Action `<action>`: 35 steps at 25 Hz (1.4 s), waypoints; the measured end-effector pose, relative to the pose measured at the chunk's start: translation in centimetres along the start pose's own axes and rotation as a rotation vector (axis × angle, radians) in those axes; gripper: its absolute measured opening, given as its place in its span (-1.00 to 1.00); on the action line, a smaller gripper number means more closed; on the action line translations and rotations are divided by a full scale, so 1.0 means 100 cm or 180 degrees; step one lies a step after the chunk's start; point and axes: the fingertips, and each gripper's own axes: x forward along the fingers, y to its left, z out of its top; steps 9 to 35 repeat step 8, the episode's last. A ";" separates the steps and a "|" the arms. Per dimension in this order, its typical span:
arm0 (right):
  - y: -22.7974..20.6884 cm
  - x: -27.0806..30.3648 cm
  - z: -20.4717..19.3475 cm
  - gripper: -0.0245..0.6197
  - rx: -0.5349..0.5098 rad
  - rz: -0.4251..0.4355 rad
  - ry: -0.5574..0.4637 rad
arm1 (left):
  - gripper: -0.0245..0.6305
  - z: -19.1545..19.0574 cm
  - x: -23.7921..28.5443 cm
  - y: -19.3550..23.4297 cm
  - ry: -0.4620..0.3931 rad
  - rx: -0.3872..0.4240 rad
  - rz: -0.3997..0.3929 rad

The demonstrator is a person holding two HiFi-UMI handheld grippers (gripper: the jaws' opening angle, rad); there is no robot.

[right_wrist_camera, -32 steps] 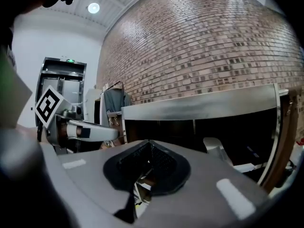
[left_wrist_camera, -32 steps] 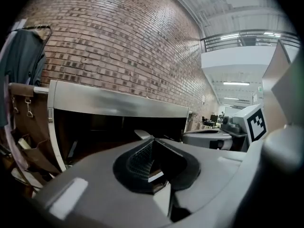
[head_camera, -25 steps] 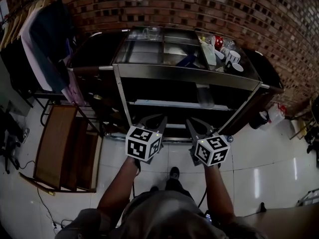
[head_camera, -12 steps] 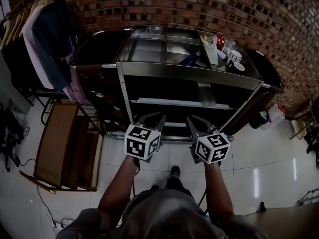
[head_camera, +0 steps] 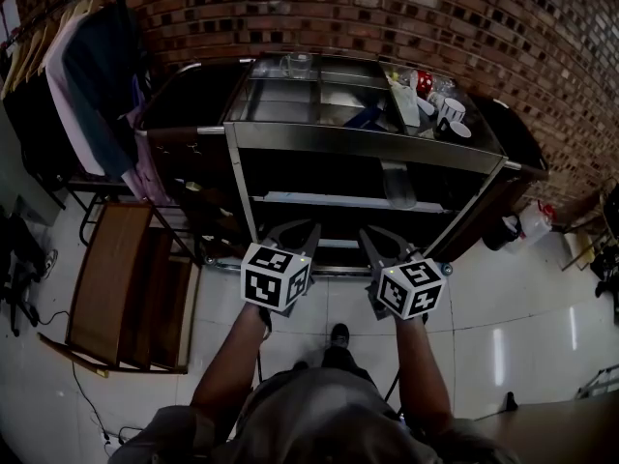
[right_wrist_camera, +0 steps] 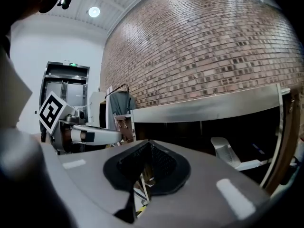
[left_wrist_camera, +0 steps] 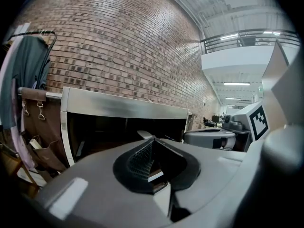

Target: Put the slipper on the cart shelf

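Barely anything has shifted over the last second (both grippers hover as before). On the steel cart's (head_camera: 368,135) middle shelf lies the pale grey slipper (head_camera: 397,184), long axis front to back, toe end unclear. Only the right gripper view shows its curved upper. The left gripper (head_camera: 298,230) and right gripper (head_camera: 379,238) are closed and empty.

Left gripper (head_camera: 292,230) and right gripper (head_camera: 381,239) before metal cart (head_camera: 368,144)

wall (head_camera: 406,8): showing red-brown bricks, some darker
cart (head_camera: 368,145): gleaming silver
slipper (head_camera: 398,184): looking pale grey
floor (head_camera: 522,307): shining white (glossy tiles)
left gripper (head_camera: 300,228), right gripper (head_camera: 369,234): wearing black-and-white square markers
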 end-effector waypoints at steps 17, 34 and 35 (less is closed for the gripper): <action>0.001 -0.004 0.002 -0.92 0.0004 0.0021 -0.0031 | -0.90 0.000 -0.001 -0.005 0.0004 0.0014 0.0008; 0.001 -0.004 0.002 -0.92 0.0004 0.0021 -0.0031 | -0.90 0.000 -0.001 -0.005 0.0004 0.0014 0.0008; 0.001 -0.004 0.002 -0.92 0.0004 0.0021 -0.0031 | -0.90 0.000 -0.001 -0.005 0.0004 0.0014 0.0008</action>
